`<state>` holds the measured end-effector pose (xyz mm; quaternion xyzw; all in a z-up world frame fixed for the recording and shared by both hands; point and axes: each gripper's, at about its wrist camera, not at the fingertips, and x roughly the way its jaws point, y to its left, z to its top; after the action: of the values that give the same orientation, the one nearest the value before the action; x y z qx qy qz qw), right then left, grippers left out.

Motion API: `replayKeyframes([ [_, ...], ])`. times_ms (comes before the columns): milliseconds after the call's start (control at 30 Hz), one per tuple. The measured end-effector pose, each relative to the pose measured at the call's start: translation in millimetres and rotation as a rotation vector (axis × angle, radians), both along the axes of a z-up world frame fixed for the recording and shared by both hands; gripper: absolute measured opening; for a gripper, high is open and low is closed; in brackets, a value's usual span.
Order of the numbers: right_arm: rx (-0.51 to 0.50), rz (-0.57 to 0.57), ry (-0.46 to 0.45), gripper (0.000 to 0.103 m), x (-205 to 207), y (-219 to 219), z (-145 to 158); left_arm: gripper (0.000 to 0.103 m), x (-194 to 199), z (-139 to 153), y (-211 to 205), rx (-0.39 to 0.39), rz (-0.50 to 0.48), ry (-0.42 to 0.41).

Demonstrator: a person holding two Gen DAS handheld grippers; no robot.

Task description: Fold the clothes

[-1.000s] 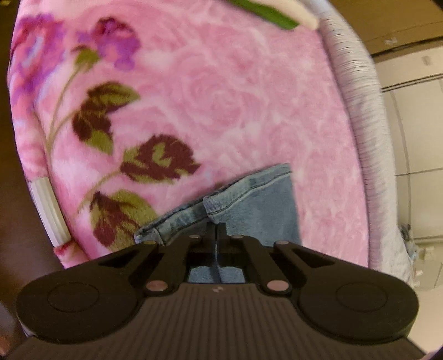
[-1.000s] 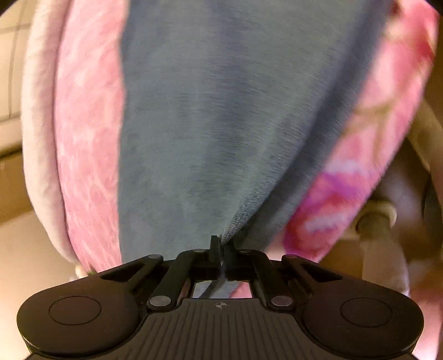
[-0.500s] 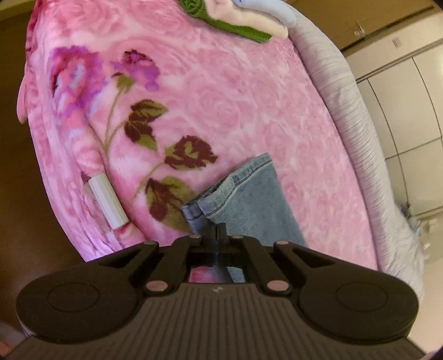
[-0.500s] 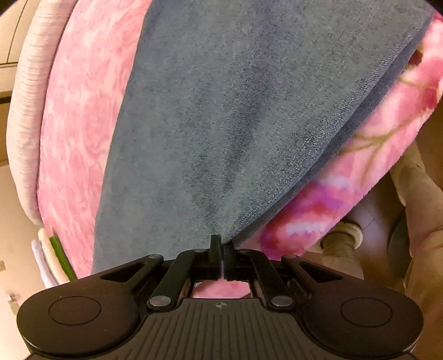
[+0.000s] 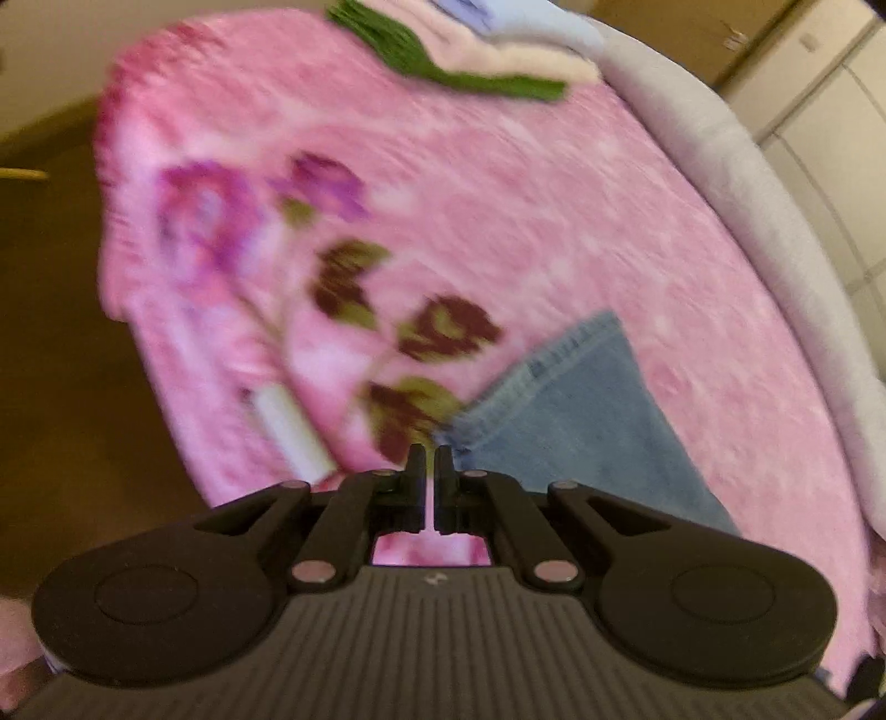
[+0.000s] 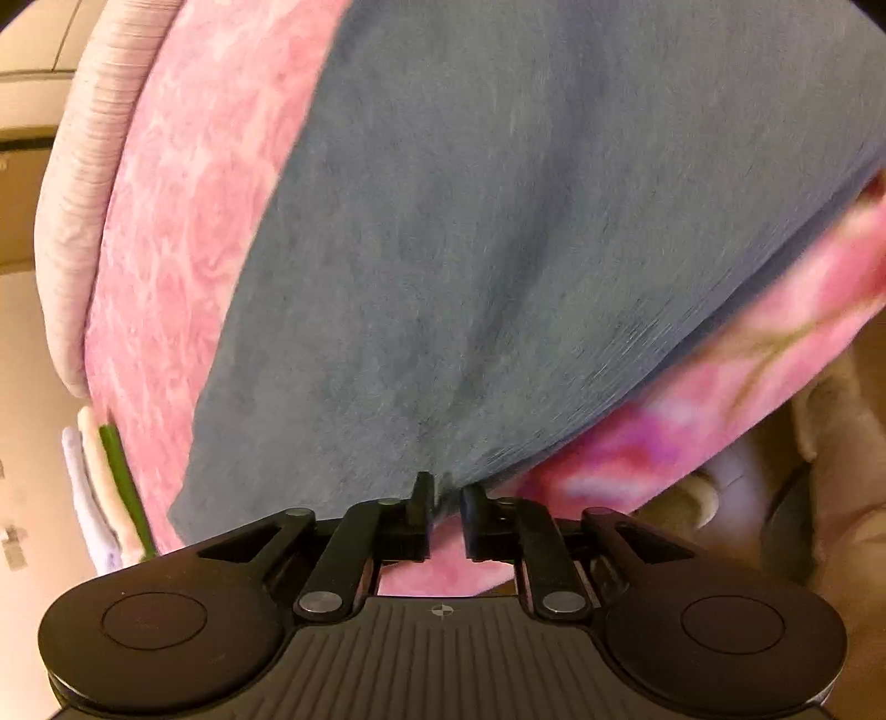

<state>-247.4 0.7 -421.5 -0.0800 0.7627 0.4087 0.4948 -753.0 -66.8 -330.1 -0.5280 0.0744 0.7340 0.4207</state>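
We are holding the left gripper (image 5: 429,462) low in the frame with its jaws parted by a narrow slit, nothing between them, and pink showing through the gap. Just right of its tips the hemmed corner of the jeans (image 5: 581,421) is lying flat on the blanket (image 5: 498,210), running toward the lower right of the frame. Left of the tips a white tube (image 5: 288,429) is resting near the blanket's edge. At the top of the frame a stack (image 5: 487,50) of folded clothes, green at the bottom, is sitting on the blanket, and a grey cushion (image 5: 775,232) is curving down the right side.

We are holding the right gripper (image 6: 446,498) slightly apart too, gripping nothing, its tips right at the near edge of the jeans (image 6: 498,221). The denim is filling the middle of that frame, with blanket (image 6: 166,249) on either side and the stack (image 6: 105,487) at the lower left.
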Motion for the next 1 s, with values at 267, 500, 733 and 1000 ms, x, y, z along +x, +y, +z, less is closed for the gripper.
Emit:
replayKeyframes([
  [267, 0.165, 0.076, -0.458, 0.016, 76, -9, 51, 0.001, 147, 13, 54, 0.049, -0.482, 0.060],
  [500, 0.203, 0.374, -0.909, 0.017, 156, -72, 25, 0.000, 250, -27, 82, 0.047, -0.685, -0.004],
  [733, 0.249, 0.078, -0.713, 0.020, 272, -94, 72, 0.006, 368, 12, 125, 0.056, -1.033, -0.059],
  [1000, 0.302, -0.060, -0.684, 0.054, 374, -88, 103, 0.026, 506, 14, 187, 0.067, -1.333, -0.084],
])
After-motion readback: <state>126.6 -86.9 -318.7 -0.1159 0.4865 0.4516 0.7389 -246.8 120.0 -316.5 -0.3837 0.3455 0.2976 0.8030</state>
